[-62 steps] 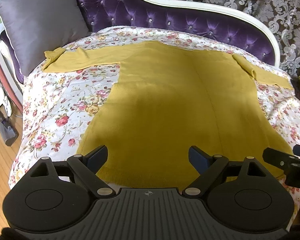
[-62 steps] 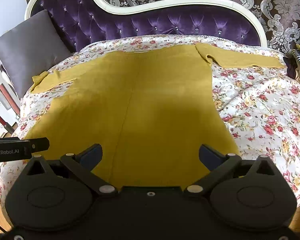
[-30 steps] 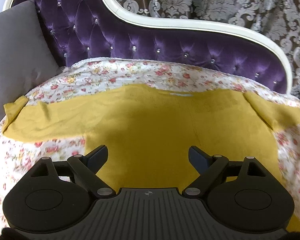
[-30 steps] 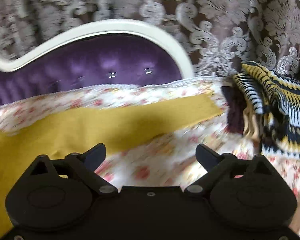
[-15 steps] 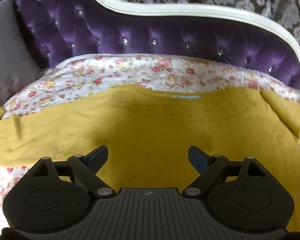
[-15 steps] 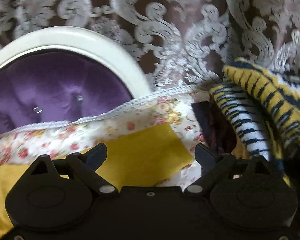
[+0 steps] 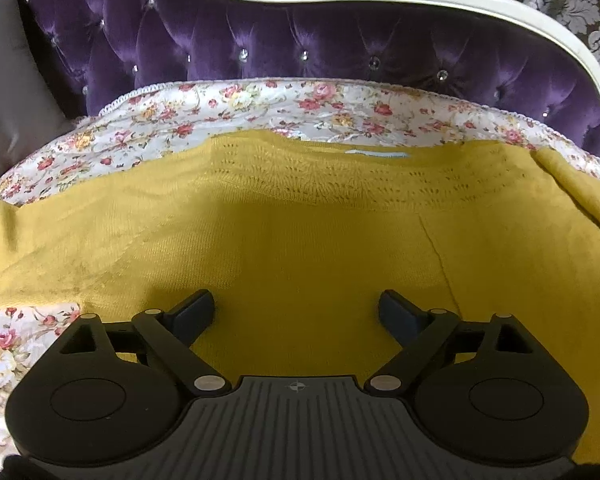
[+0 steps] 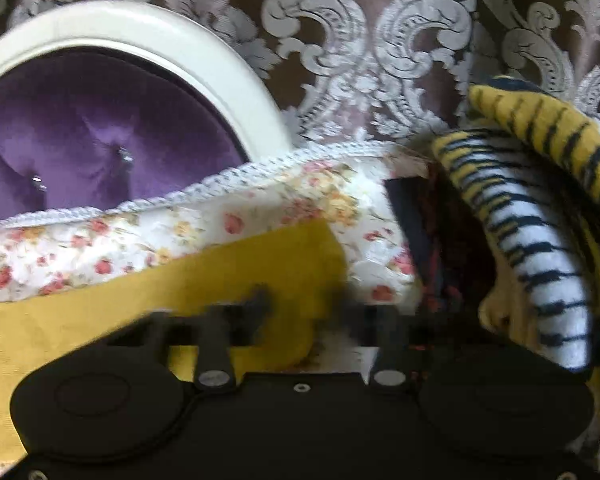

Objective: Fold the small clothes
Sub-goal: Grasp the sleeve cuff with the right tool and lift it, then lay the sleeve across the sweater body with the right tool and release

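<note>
My left gripper [image 7: 296, 306] hangs low over the mustard sweater [image 7: 300, 240], its two fingers spread wide with nothing between them but flat knit. The pads [image 7: 196, 312] sit just above the cloth, over the upper chest area, and I point straight toward the collar. Past my fingertips the sweater runs up to its neckline [image 7: 376, 154], where a pale label shows, and one sleeve trails off to each side.

My right gripper [image 8: 300, 300] is over the end of the sweater's right sleeve [image 8: 240, 276], near the cuff. The fingers [image 8: 256, 300] are smeared by motion blur; they look part-way drawn in with the sleeve edge between them, but I cannot tell whether they have hold of it. It points toward the bed's far corner.

Under both lies the floral bedspread [image 7: 260, 108]. Beyond it rises the purple tufted headboard [image 7: 300, 44] with its white frame, and a striped yellow, white and black garment [image 8: 540, 220] is heaped just right of the cuff.
</note>
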The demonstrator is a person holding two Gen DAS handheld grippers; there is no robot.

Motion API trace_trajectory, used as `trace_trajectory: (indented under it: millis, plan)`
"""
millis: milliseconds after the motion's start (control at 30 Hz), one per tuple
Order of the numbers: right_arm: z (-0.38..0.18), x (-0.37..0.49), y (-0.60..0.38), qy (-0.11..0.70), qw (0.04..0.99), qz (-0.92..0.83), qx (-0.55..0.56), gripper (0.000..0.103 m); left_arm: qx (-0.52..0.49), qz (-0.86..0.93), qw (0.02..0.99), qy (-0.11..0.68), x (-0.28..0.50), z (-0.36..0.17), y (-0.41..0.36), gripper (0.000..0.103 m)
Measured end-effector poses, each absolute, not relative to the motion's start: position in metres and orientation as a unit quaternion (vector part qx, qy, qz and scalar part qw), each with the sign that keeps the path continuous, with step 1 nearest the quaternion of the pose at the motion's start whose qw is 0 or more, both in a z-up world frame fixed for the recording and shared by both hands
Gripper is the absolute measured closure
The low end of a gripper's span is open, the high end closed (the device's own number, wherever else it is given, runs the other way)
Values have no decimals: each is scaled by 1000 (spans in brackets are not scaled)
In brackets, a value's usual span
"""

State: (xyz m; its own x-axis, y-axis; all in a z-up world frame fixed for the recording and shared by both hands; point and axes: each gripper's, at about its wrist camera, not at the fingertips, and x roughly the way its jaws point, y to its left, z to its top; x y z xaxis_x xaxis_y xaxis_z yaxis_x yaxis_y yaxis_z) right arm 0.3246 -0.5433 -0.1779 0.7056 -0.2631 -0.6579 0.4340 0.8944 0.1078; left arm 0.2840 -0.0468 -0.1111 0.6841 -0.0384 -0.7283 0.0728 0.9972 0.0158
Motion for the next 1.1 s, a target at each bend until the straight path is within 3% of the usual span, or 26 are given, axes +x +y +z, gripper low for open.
trace_trajectory:
  millis: [200,400,633,733,933,1100]
  plan:
    - [-157,324,-535,322,917,-195,130,89,13,-29,924,381,282,-114,-45,10]
    - [-99,311,-504,278,937,-157,140,89,11,-30,925,379,282,-115,-45,10]
    - [-23,314,-404,234,960,-27,151,89,2,-39,923,384,283,-112,-41,11]
    - [-4,320,-344,229,962,36,147,89,-7,-51,919,392,282,-103,-33,17]
    - [-3,334,-230,237,951,143,135,89,-45,-43,929,365,259,-70,5,18]
    - [-40,342,-147,268,934,201,126,89,-66,-17,933,354,246,-53,43,18]
